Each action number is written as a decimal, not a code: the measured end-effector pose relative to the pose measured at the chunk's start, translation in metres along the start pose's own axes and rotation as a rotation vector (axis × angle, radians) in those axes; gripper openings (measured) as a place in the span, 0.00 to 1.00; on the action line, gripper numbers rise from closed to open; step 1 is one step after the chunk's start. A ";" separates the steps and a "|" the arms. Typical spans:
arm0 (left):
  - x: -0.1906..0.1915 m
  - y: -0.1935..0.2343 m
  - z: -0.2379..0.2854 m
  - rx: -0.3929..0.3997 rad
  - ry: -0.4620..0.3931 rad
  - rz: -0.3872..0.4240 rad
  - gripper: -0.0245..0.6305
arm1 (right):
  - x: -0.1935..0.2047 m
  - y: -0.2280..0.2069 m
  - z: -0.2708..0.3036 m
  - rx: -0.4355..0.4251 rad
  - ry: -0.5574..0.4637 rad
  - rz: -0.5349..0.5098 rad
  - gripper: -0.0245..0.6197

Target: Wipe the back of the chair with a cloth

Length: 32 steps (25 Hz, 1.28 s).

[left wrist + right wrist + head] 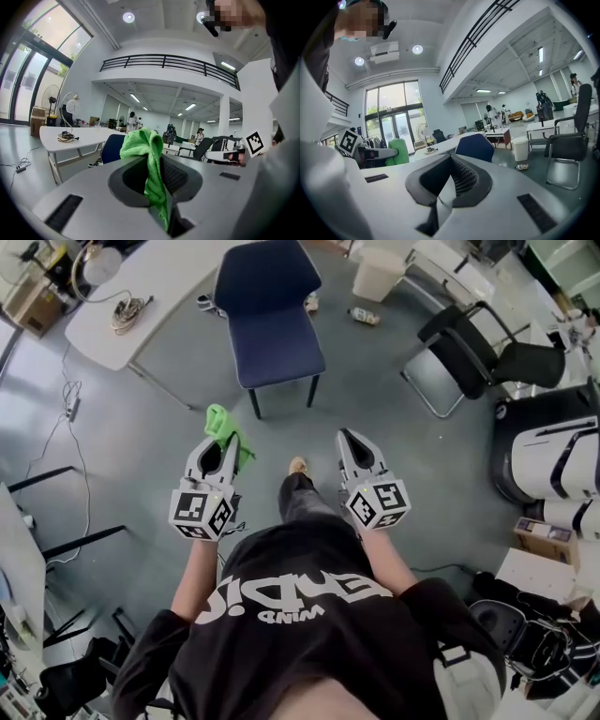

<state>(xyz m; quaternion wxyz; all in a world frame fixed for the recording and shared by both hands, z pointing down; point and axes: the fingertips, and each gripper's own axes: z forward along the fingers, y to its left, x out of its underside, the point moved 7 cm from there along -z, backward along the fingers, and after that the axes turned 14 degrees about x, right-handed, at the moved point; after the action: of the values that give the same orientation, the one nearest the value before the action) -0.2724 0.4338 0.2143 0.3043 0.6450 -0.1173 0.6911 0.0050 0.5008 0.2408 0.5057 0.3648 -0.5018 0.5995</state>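
Held by the person's left hand, the left tool (223,448) (157,161) has its jaws closed on a green cloth (223,423) (145,150); a bunched fold of the cloth stands above the jaw tips and a strip hangs down between the pads. Held by the other hand, the right tool (351,439) (451,160) has its jaws together with nothing between them. Both tools are level with each other over the grey floor (422,456), pointing forward. The blue chair (270,315) (108,147) (474,147), on dark legs, stands ahead of the tools and well apart from them, its seat towards the person and its back on the far side; neither tool nor the cloth touches it. A white counter (141,296) (79,136) stands just left of the chair and carries a coiled cable (127,313). A white bin (378,273) stands beyond the chair to the right, with a bottle (364,316) lying on the floor beside it. A black chair (469,352) with a metal frame stands further right.
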 end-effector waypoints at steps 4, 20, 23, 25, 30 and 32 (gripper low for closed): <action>-0.019 0.024 0.043 -0.011 -0.002 -0.004 0.13 | -0.022 -0.018 0.046 -0.023 0.012 -0.001 0.03; -0.071 0.096 0.170 -0.104 -0.016 0.033 0.13 | -0.087 -0.090 0.199 -0.095 0.002 -0.026 0.03; -0.074 0.115 0.183 -0.112 -0.013 0.032 0.13 | -0.089 -0.089 0.219 -0.099 0.005 -0.021 0.03; -0.076 0.129 0.189 -0.115 -0.014 0.031 0.13 | -0.089 -0.087 0.232 -0.096 0.008 -0.016 0.03; -0.089 0.175 0.217 -0.112 -0.015 0.041 0.13 | -0.099 -0.082 0.275 -0.082 0.008 -0.019 0.03; -0.099 0.193 0.233 -0.102 -0.016 0.056 0.13 | -0.107 -0.082 0.295 -0.076 0.005 -0.022 0.03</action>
<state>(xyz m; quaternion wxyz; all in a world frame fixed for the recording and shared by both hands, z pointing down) -0.1936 0.1256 0.1958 0.3164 0.6307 -0.1729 0.6872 0.0878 0.1873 0.2266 0.5271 0.3492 -0.5189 0.5754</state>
